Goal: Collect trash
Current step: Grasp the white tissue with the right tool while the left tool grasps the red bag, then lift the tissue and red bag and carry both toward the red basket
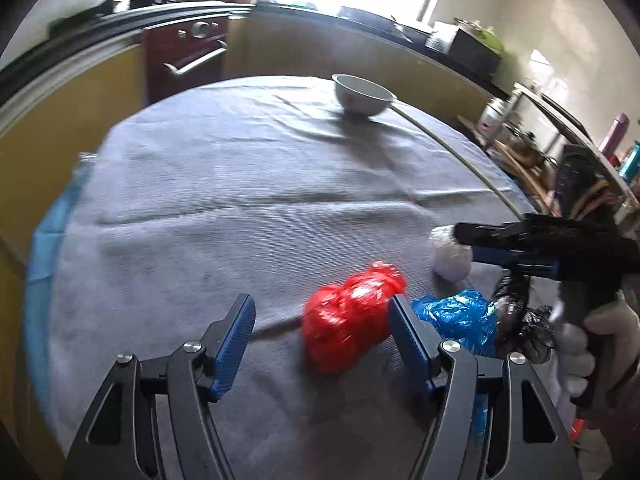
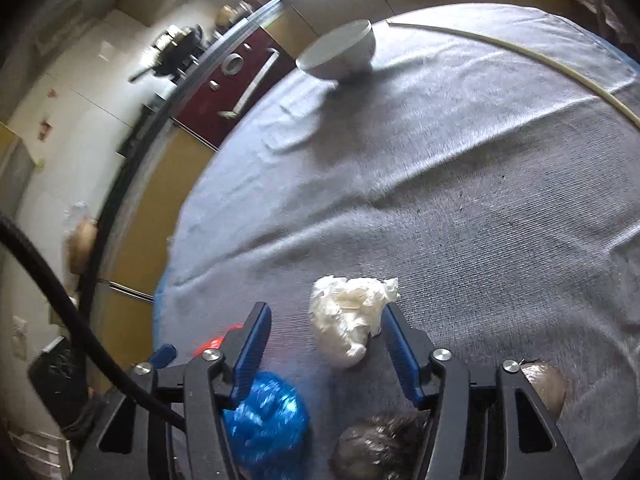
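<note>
Closest to the lens, the left gripper [image 1: 322, 330] hangs with its blue pads spread wide and nothing between them; the crumpled red bag [image 1: 346, 318] lies just past the tips, leaning toward the right-hand finger, so I'd guess it is being lined up for a pinch. Just beside the red one sits a blue bag [image 1: 460, 318], then a black crumpled bag [image 1: 520, 322], all bunched on the near side of the grey cloth [image 1: 240, 200], probably so either hand can reach them. The right gripper [image 2: 324, 330], carried in a gloved hand [image 1: 584, 344], has its jaws apart around a white wad [image 2: 352, 320]; the pads flank it without visibly pressing, so I would not call it held. No bin shows in either view. A white bowl [image 1: 362, 94] stands well apart at the far edge, with a pale stick [image 1: 460, 156] running along the cloth near it; whether either counts as trash I cannot tell.
</note>
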Demonstrator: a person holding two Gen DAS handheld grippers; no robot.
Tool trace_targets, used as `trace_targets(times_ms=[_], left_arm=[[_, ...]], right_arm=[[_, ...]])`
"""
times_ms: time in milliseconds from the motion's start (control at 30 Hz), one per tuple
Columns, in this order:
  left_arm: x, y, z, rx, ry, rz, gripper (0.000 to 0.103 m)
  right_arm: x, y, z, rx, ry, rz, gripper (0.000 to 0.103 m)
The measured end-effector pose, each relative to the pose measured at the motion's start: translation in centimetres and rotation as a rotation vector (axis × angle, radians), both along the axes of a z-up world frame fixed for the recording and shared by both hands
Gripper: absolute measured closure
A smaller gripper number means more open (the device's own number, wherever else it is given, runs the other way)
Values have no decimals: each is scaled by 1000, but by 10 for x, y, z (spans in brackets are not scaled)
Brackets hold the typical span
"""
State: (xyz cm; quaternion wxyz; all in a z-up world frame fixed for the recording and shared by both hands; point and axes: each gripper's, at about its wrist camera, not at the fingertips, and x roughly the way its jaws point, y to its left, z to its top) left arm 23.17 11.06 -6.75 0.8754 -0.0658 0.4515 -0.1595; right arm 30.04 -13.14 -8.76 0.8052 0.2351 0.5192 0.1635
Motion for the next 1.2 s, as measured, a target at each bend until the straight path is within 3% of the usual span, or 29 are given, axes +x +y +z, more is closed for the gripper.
trace_targets(times_ms=[100, 233, 333, 467, 667, 933, 1200], left_arm=[[5, -5, -4, -19, 13, -39, 34], [10, -14, -12, -30, 31, -89, 34], [13, -20, -16, -26, 31, -111, 45], [8, -18, -11, -20, 6, -91, 52], [-12, -7, 10, 5, -45, 7, 53], [-77, -5, 64, 64, -181, 145, 53], [-153, -60, 103, 135, -320, 107, 53]], right_arm=[[8, 10, -8, -67, 28, 26, 53], [9, 14, -16, -76, 20, 40, 63], [5, 12, -14, -73, 7, 45, 67], [-7, 3, -3, -15, -50, 42, 68], [-44, -7, 35, 38, -186, 47, 68], [-118, -17, 92, 22, -381, 65, 68], [-188, -44, 109, 19, -465, 39, 68]])
